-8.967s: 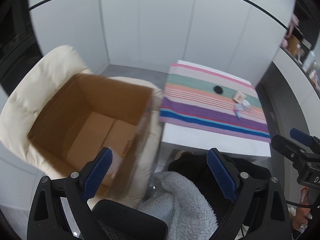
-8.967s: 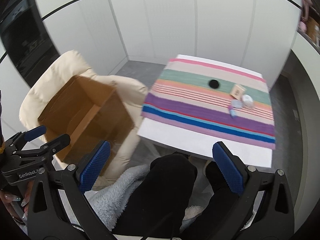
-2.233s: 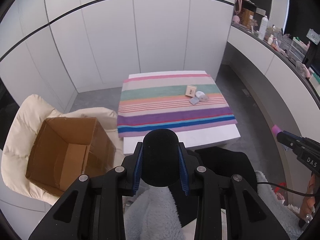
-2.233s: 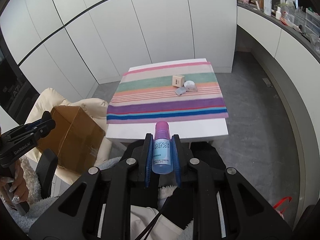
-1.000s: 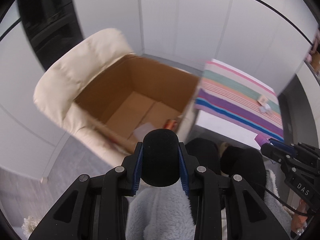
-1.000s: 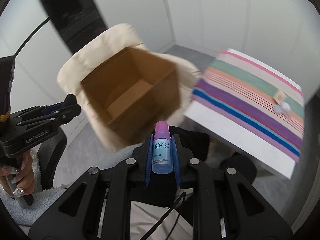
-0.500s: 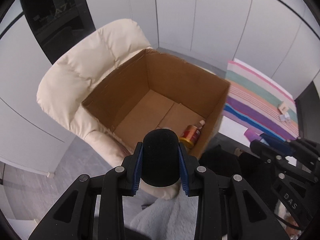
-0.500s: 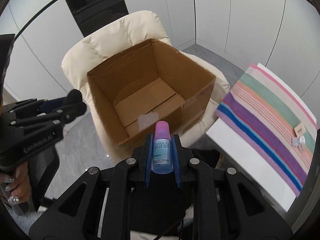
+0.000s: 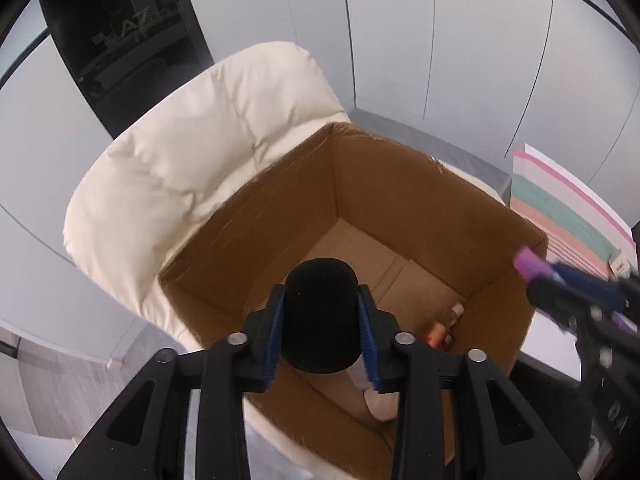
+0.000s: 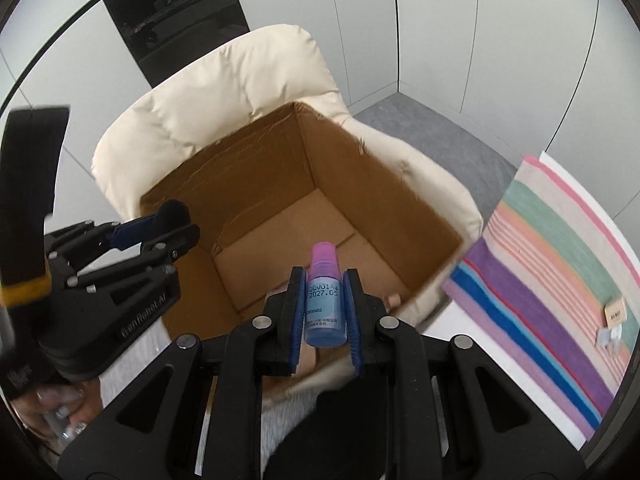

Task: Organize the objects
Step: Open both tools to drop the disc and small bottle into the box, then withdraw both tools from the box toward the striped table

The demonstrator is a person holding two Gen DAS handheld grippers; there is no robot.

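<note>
We now hover over the box [image 9: 400, 216], no longer the table [image 10: 560, 264]: our left gripper [image 9: 322, 320] is opening around the black sponge [image 9: 322, 312] to drop it, while our right gripper [image 10: 324, 308] stays clamped on the bottle [image 10: 323, 296].

The left gripper [image 9: 322, 334] and its black foam piece [image 9: 322, 316] hide part of the cardboard box [image 9: 400, 200] floor. An orange bottle [image 9: 442, 326] is only partly visible there. The right gripper [image 9: 576, 300] is motion-blurred. Small items [image 10: 610, 322] on the desk [image 10: 500, 344] are too small to identify.
</note>
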